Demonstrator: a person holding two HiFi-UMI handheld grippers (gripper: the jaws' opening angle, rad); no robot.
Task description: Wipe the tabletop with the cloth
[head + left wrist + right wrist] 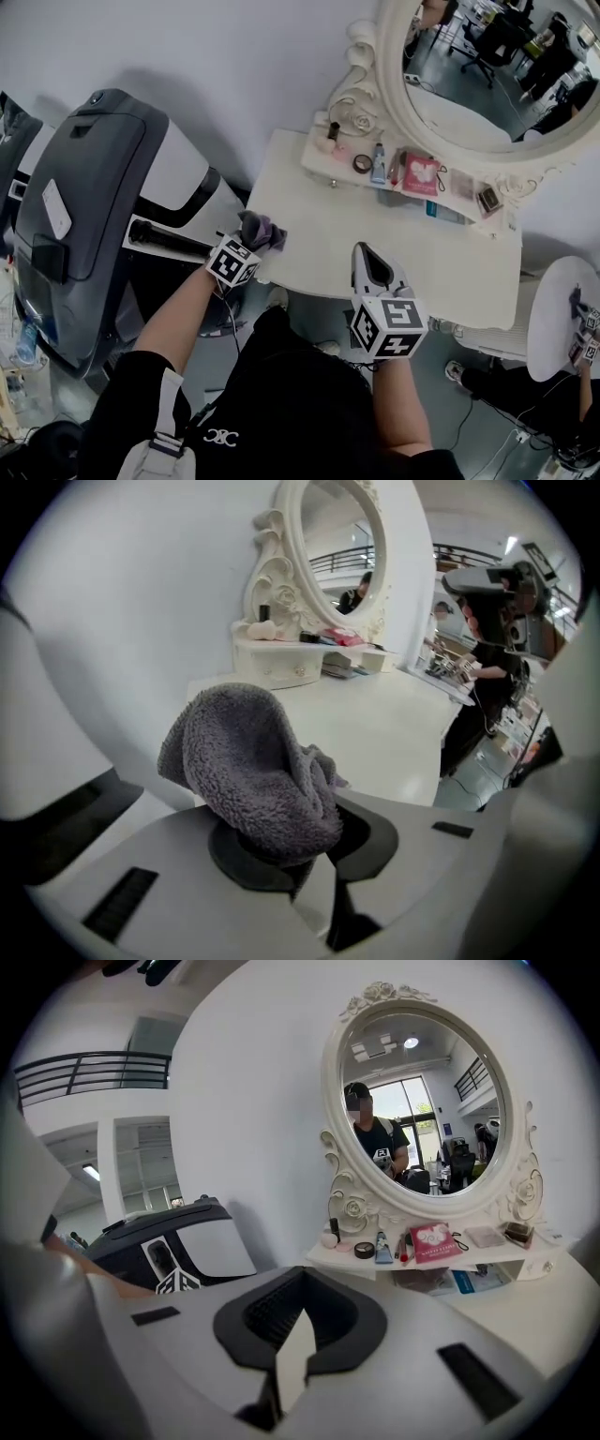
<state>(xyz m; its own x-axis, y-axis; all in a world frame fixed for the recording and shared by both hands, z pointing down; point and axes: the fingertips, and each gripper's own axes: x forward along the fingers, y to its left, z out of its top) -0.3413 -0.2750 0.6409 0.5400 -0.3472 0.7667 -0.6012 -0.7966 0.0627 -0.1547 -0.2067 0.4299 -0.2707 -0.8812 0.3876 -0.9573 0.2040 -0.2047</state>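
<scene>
A grey fluffy cloth (262,230) is bunched in my left gripper (251,242), which is shut on it at the front left corner of the white tabletop (422,258). In the left gripper view the cloth (253,771) bulges up out of the closed jaws of my left gripper (302,841), and the tabletop (394,728) stretches away behind it. My right gripper (377,269) hovers over the table's front edge, shut and holding nothing. In its own view the right gripper (295,1330) has its jaws together and points toward the mirror.
A low shelf (403,183) with several cosmetics runs under the oval mirror (487,75) at the back of the table. A large grey and white machine (94,206) stands to the left. A small round white table (562,314) is at the right.
</scene>
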